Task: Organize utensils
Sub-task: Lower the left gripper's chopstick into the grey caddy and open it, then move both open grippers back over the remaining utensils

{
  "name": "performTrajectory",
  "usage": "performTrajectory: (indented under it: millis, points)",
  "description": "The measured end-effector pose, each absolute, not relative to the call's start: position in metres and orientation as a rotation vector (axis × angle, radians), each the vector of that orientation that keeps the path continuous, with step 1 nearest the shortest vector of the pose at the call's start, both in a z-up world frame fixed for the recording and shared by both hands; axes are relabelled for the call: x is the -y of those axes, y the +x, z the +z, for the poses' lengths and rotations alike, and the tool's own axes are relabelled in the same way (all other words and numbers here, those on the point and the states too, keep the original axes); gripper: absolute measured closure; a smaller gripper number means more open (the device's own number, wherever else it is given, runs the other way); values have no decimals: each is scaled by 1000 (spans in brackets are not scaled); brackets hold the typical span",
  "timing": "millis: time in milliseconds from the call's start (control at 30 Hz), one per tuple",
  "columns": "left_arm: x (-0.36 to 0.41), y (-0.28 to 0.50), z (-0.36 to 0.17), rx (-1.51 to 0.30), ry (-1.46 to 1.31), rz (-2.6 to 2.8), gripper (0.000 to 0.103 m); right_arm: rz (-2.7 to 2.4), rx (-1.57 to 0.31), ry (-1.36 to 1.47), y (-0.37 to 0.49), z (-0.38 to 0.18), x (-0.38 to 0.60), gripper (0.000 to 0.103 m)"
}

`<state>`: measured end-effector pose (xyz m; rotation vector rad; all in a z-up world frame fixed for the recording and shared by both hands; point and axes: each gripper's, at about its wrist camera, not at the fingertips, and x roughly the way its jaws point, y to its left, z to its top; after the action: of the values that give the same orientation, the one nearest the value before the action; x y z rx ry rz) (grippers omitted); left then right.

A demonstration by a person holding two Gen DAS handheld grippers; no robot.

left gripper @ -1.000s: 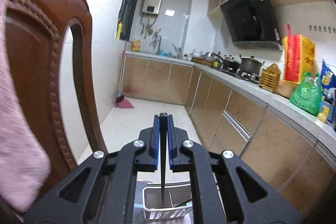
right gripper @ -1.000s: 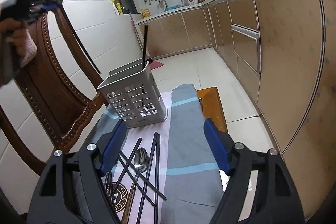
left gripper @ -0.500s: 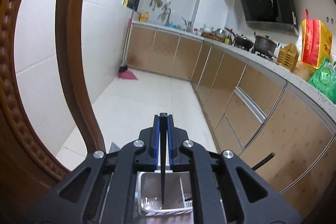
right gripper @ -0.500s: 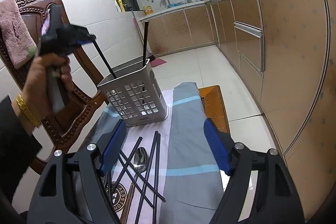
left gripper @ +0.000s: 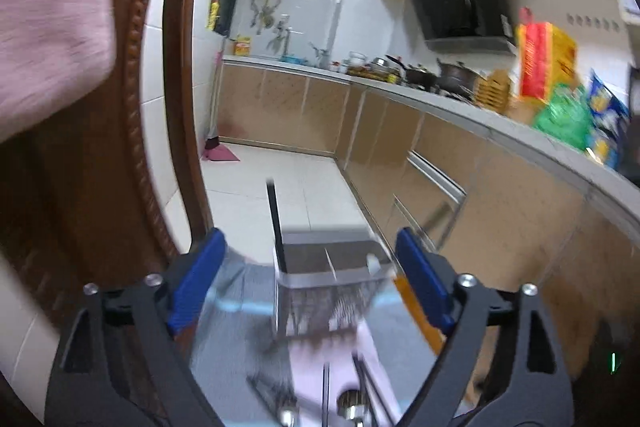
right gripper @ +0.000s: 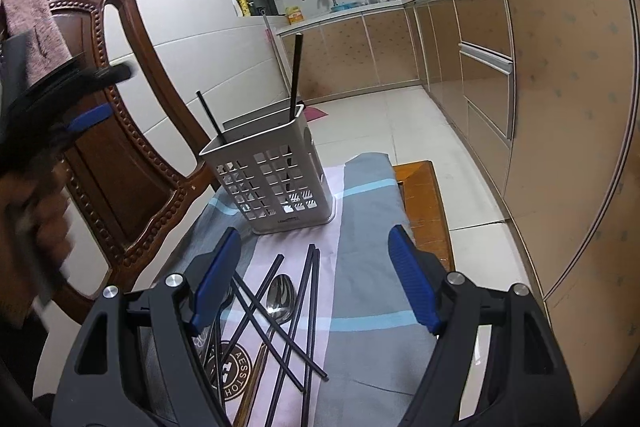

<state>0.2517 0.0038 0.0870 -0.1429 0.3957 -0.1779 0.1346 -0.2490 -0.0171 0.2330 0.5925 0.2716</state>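
The left gripper (left gripper: 308,279) has its jaws opening with nothing between the blue pads, and in its own view the white slotted caddy (left gripper: 328,279) sits dead centre just beyond the fingertips, one black chopstick (left gripper: 276,227) standing up out of its left rear corner. In the right wrist view the caddy (right gripper: 276,183) stands upright at mid-frame on the striped cloth (right gripper: 368,267), with two black chopsticks leaning out of its top, and the left gripper (right gripper: 92,95) hangs at the left edge beside the carved wooden chair (right gripper: 120,147), held in a hand (right gripper: 36,211). The right gripper (right gripper: 316,283) is spread wide and empty, low in the frame. The loose utensils lie directly under and between its pads: several black chopsticks (right gripper: 308,307) and a steel spoon (right gripper: 280,297), their long axes running roughly up and down the frame, from the gripper toward the caddy, some crossed over one another. Judged from this layout, the right gripper is much the nearer to the remaining pieces, and the caddy lies straight ahead of them toward the upper middle. A pick would likely need the pads to close across a chopstick's length rather than along it.
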Motion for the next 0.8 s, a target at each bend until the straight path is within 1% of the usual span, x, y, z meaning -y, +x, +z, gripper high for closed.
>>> performTrajectory:
  millis: [100, 167, 300, 400, 600, 700, 800]
  points:
    - [-1, 209, 63, -424, -84, -193, 14, 280, -596, 210, 129, -17, 247, 28]
    - [0, 183, 38, -466, -54, -193, 14, 288, -600, 197, 125, -17, 246, 28]
    - [6, 157, -3, -580, -57, -213, 14, 305, -614, 153, 113, -19, 241, 28]
    - [7, 154, -22, -628, -35, -192, 14, 317, -635, 125, 102, -21, 235, 28]
    - [7, 156, -46, -740, -60, -204, 14, 331, -669, 114, 79, -23, 229, 28]
    - [12, 155, -45, -740, -36, -203, 14, 334, -703, 105, 74, -31, 224, 28]
    - [11, 153, -43, -744, -40, -193, 14, 337, -687, 87, 73, -29, 217, 28]
